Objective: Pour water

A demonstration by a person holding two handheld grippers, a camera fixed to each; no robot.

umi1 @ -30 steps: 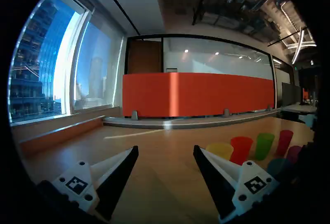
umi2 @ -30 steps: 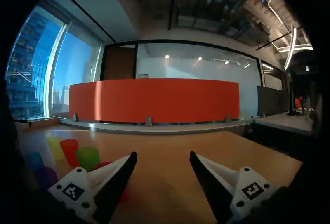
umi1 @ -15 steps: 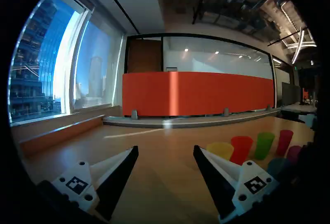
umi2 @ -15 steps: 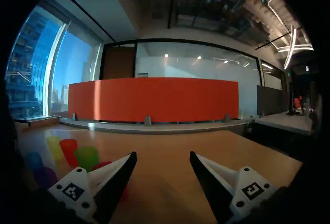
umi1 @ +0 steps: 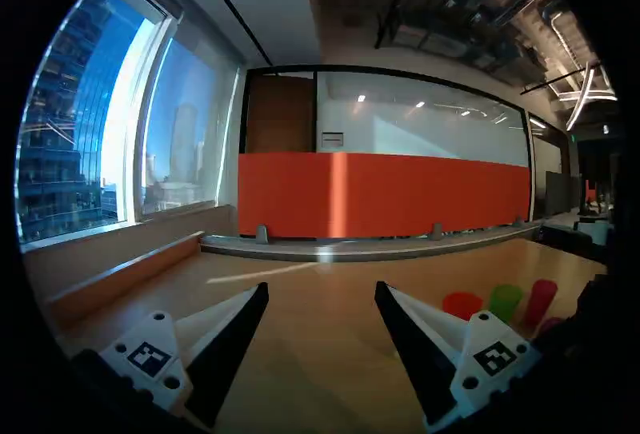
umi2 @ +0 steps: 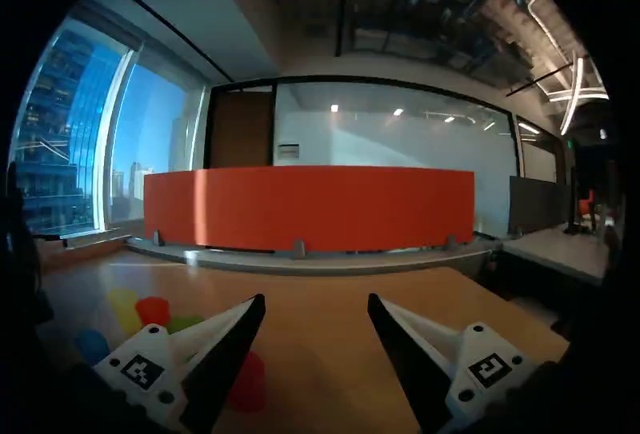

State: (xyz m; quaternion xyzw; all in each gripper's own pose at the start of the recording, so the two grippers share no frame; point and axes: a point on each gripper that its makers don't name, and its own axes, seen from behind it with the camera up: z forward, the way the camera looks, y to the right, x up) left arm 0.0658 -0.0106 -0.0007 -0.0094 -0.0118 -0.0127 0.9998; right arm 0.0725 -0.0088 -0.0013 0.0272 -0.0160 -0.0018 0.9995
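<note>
Several coloured plastic cups stand on a wooden table (umi1: 320, 330). In the left gripper view a red cup (umi1: 462, 304), a green cup (umi1: 506, 302) and a pink cup (umi1: 542, 301) sit at the lower right, partly behind my right finger. My left gripper (umi1: 322, 294) is open and holds nothing. In the right gripper view a yellow cup (umi2: 124, 308), a red cup (umi2: 153, 310), a green cup (umi2: 183, 324), a blue cup (umi2: 93, 346) and a pink-red cup (umi2: 250, 382) sit at the lower left. My right gripper (umi2: 317, 304) is open with nothing between its fingers.
An orange partition (umi1: 384, 194) runs along the far edge of the table. Tall windows (umi1: 88, 138) line the left side. Another desk (umi2: 560, 246) stands to the right of the table.
Both grippers have risen and pulled back a little, so the cups sit lower and smaller in both views. Neither gripper's jaws have changed.
</note>
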